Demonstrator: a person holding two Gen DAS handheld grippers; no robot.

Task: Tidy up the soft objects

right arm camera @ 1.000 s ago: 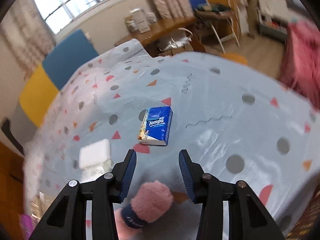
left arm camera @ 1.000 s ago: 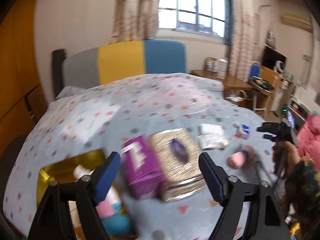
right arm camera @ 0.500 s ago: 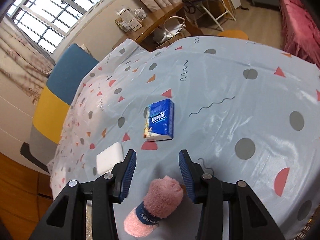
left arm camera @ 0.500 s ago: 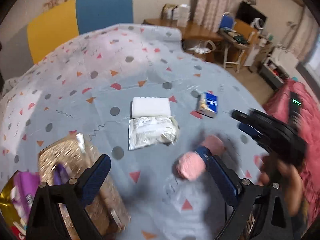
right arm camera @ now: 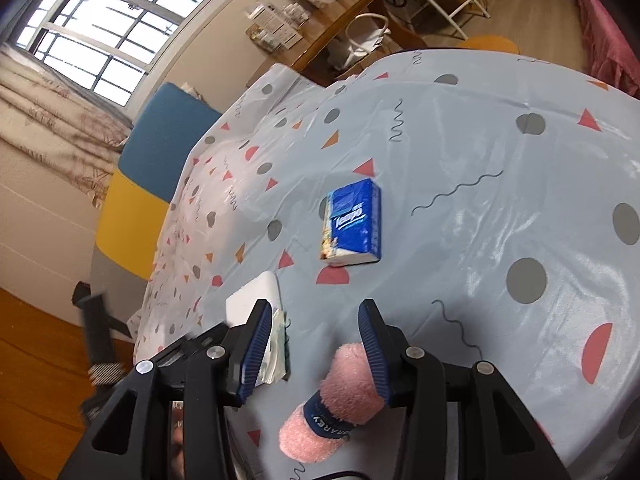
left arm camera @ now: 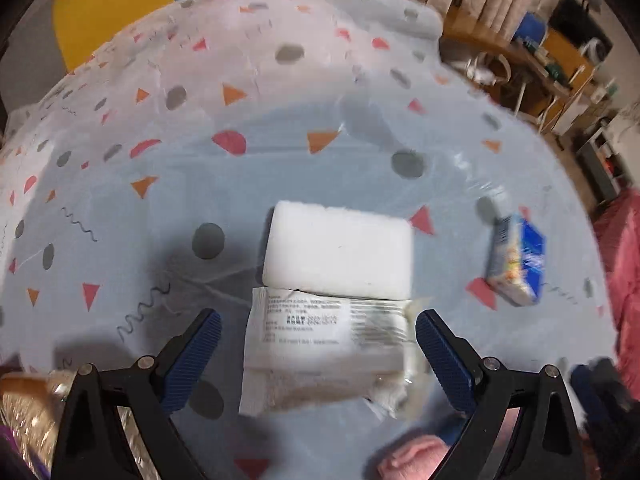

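My left gripper (left arm camera: 318, 350) is open, its jaws either side of a clear plastic packet (left arm camera: 326, 354) lying on the table. A white foam block (left arm camera: 338, 252) touches the packet's far edge. A blue Tempo tissue pack (left arm camera: 518, 262) lies to the right; it also shows in the right wrist view (right arm camera: 352, 224). My right gripper (right arm camera: 316, 348) is open and empty above a rolled pink towel (right arm camera: 340, 400) with a blue band. The towel's end shows in the left wrist view (left arm camera: 412, 458). The foam block (right arm camera: 252, 298) and packet (right arm camera: 276, 344) lie left of the right gripper.
The table wears a light blue patterned cloth (right arm camera: 500, 220). A shiny gold box (left arm camera: 28, 412) sits at the left gripper's lower left. A blue and yellow chair back (right arm camera: 160, 152) stands beyond the table. A wooden desk (right arm camera: 340, 20) and pink bedding (left arm camera: 624, 260) lie off to the right.
My left gripper has swung right from the gold and purple boxes and moved in over the packet and foam block. My right gripper has stayed above the pink towel, open.
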